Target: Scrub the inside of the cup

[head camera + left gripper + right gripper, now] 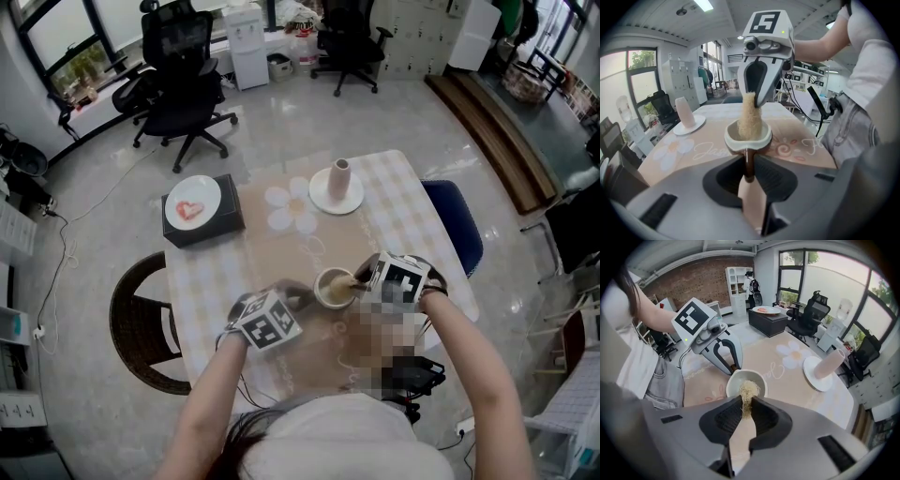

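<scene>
A cream cup (332,287) with a brown handle (749,161) stands on the tablecloth near the table's front. My left gripper (749,169) is shut on that handle; in the head view it comes in from the cup's left (302,298). My right gripper (746,405) is shut on a pale fibrous scrubber (748,391), whose tip reaches down inside the cup (746,380). In the left gripper view the scrubber (750,118) stands upright in the cup (747,137) beneath the right gripper (761,101). The cup's bottom is hidden.
A white saucer with a pale cylinder on it (337,187) sits at the table's far side. A black box bearing a white plate (199,211) is at the far left corner. A brown chair (131,323) stands left, a blue chair (459,230) right.
</scene>
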A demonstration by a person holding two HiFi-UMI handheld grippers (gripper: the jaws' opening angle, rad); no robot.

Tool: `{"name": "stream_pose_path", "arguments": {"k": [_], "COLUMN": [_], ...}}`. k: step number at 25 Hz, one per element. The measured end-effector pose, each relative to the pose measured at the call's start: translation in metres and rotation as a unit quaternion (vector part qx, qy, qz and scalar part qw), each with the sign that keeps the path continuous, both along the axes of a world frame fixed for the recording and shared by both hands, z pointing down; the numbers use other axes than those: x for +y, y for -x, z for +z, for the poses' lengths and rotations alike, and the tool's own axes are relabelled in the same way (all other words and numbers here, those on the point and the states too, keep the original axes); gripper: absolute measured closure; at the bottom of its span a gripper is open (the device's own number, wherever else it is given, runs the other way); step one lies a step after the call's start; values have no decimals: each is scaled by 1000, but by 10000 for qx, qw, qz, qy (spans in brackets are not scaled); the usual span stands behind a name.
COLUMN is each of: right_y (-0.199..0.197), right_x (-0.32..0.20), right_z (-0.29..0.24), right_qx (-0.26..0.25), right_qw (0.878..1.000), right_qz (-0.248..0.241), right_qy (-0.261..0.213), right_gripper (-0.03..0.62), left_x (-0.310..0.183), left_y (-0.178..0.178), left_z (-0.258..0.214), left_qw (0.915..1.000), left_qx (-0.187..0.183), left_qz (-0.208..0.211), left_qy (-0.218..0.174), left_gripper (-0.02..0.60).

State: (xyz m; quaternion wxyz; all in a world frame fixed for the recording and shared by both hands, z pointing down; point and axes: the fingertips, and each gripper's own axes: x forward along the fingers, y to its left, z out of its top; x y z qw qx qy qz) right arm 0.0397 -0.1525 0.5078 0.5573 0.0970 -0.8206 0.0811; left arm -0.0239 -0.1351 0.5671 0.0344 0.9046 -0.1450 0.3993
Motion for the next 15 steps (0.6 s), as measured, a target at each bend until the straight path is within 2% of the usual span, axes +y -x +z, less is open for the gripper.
{"name": "stream_pose_path", "arguments": {"k": [8, 15], "right_y": [11, 20], "right_x": [17, 20], "right_z": [6, 9], "right_qx": [-482, -1108], "right_qw": [9960, 9856], "right_qz": [90, 613], "right_qy": [749, 1120], "right_gripper": [537, 537], "left_x": [0, 2], "left_y": [0, -1], "left_z": [2, 1], "left_qw": [10000, 10000], "left_qx": [-2, 23], "left_qz": [-7, -37], "left_qy": [0, 29], "left_gripper": [508, 508]}}
